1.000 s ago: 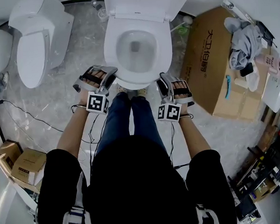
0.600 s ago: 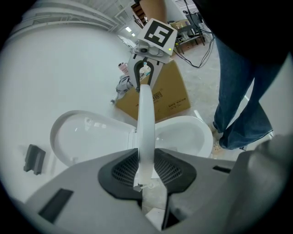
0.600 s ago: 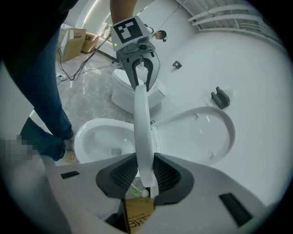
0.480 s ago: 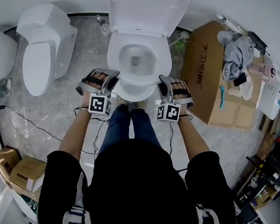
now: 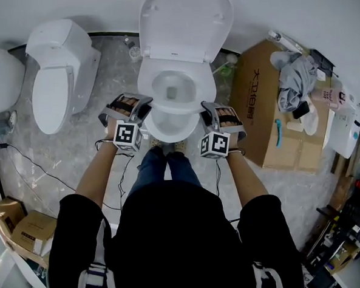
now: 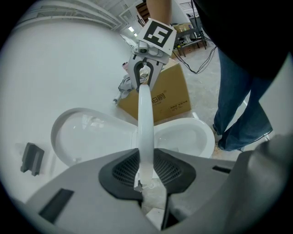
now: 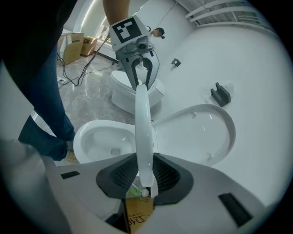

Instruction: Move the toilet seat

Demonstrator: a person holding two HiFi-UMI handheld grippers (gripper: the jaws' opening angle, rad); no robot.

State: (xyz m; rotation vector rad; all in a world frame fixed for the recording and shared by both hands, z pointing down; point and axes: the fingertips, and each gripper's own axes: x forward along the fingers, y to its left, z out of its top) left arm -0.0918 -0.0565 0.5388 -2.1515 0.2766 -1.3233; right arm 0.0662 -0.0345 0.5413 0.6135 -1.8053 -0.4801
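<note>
A grey marble floor [image 5: 77,146] and a plain white wall [image 5: 299,5] frame a row of white toilets, with a cardboard box [image 5: 269,110] topped with clothes [image 5: 291,72] just beside the middle toilet [image 5: 170,127]. A person stands at that toilet, its lid [image 5: 184,21] raised. The left claw [image 5: 143,106] and right claw [image 5: 204,109] each clench one side of the toilet seat [image 6: 145,128], which is lifted partway between bowl and lid.
</note>
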